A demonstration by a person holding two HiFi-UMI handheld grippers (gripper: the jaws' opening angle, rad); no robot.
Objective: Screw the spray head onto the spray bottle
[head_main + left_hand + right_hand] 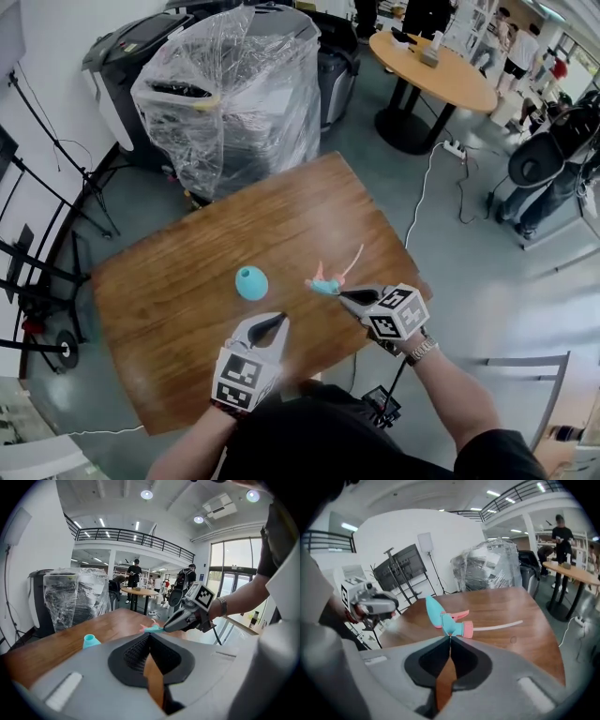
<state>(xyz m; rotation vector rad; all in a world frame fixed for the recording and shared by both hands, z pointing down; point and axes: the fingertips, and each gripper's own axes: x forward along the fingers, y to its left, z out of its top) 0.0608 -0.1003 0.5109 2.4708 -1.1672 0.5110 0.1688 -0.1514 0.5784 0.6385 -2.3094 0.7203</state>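
Observation:
A small teal spray bottle (251, 282) (91, 641) stands open-necked on the wooden table (187, 281). The spray head (324, 282) (449, 618) is teal with a pink trigger and collar, and its white dip tube (501, 627) points away to the right. My right gripper (340, 293) (450, 638) is shut on the spray head's teal neck, right of the bottle. It also shows in the left gripper view, right gripper (166, 627) pinching the head. My left gripper (278, 321) (150, 634) is shut and empty, just in front of the bottle.
A plastic-wrapped machine (225, 94) stands beyond the table's far edge. A round table (441, 70) and people are at the back right. A white cable (422, 197) lies on the floor. Stands (37, 262) crowd the left side.

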